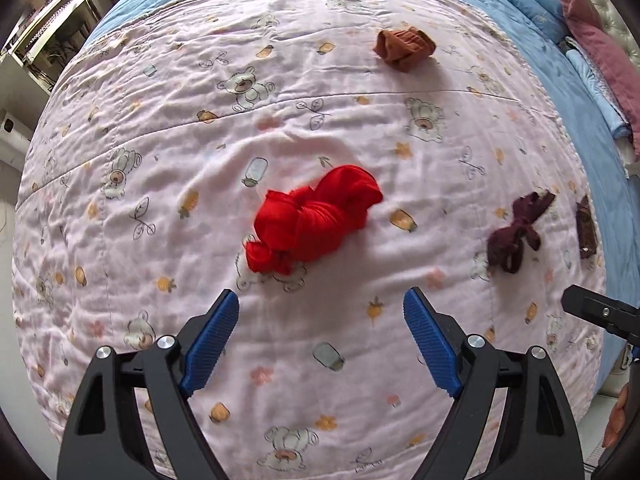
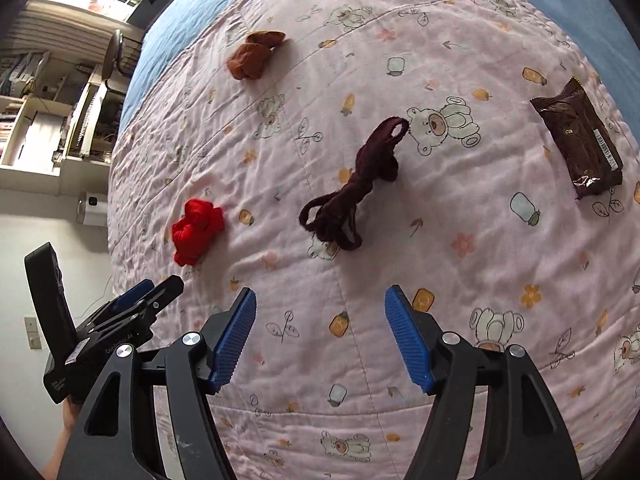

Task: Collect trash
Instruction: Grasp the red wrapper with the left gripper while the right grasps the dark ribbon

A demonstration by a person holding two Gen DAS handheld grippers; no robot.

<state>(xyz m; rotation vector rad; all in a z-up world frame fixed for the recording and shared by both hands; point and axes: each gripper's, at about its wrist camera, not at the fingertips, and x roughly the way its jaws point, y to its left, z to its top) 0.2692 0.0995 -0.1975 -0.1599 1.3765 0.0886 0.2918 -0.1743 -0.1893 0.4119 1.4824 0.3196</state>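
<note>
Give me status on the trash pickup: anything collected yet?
Done: nothing visible. The wrapper, the one clear trash item, lies on the quilt with the red bundle, maroon bundle and brown bundle. In hand: nothing; left gripper and right gripper are open and empty. Left: everything; no bin in view.

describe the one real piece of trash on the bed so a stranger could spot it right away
Start from the pink bear-print quilt spread over the bed. Three knotted cloth bundles lie on it: a red one, a rust-brown one and a dark maroon one. Beyond the maroon one, toward the quilt's edge, lies the snack wrapper: flat, glossy, dark brown, with a barcode, the only thing that isn't fabric.
</note>
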